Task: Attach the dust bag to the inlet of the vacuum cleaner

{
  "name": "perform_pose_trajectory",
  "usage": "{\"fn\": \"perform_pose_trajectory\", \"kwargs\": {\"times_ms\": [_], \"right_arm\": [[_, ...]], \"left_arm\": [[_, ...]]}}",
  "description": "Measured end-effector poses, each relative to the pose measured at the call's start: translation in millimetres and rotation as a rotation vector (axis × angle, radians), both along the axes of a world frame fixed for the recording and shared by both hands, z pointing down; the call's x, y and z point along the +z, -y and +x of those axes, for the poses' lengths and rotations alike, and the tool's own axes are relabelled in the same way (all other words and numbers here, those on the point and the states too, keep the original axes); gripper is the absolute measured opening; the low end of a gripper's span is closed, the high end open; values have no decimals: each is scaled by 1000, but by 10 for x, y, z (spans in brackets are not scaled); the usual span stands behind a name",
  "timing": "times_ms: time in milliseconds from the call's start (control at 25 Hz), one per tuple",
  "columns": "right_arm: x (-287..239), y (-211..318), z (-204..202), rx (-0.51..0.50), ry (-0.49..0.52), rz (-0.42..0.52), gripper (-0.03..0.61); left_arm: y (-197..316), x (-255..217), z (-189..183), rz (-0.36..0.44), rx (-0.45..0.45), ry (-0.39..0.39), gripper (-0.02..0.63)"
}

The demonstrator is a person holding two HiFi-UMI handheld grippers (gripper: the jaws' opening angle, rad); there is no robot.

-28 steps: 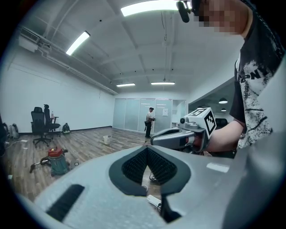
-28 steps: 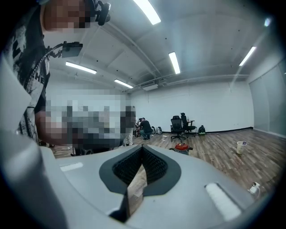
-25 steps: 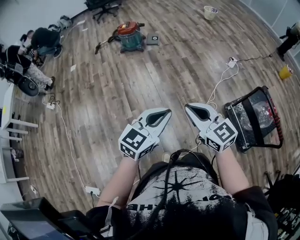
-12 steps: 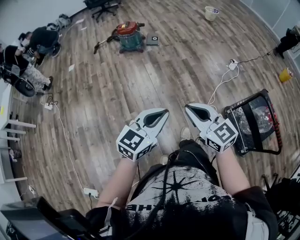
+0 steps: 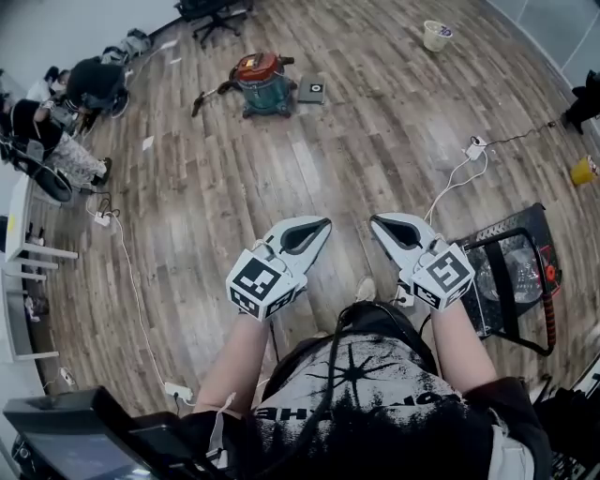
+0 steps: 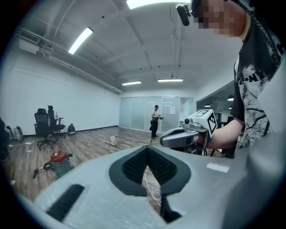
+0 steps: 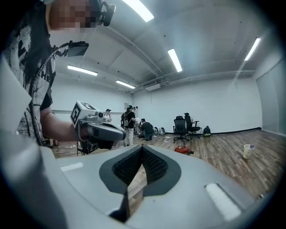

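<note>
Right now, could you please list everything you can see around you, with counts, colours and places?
vacuum cleaner: one, red lid on teal drum, far floor, top centre.
flat piece: one, grey, floor just right of the vacuum cleaner.
office chair: one, black, top edge.
bucket: one, cream, top right.
container: one, yellow, right edge.
power strip: one, white with trailing cable, right floor.
framed case: one, black, floor at right.
people: two, dark clothes, far left.
left tool: one, grey-white, shut, empty, held forward.
right tool: one, grey-white, shut, empty, beside it.
</note>
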State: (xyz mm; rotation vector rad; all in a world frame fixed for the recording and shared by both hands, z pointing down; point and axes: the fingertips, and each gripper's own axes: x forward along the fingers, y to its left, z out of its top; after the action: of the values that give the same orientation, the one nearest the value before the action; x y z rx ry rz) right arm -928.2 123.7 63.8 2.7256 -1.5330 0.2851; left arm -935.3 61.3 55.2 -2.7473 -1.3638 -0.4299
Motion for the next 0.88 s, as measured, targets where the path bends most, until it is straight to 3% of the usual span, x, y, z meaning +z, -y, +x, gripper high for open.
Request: {"fn": "perform_pose_trajectory", "kwargs": {"times_ms": [440,880], "right_arm": [[-4,-897,1065,-10,-8,28,5],[133,-1028,1503,-27,6,31,5]], "left_arm": [[-1009,-23,1099,12,22,-7,3],[-1202,186,1518,24,13,39,3]]}}
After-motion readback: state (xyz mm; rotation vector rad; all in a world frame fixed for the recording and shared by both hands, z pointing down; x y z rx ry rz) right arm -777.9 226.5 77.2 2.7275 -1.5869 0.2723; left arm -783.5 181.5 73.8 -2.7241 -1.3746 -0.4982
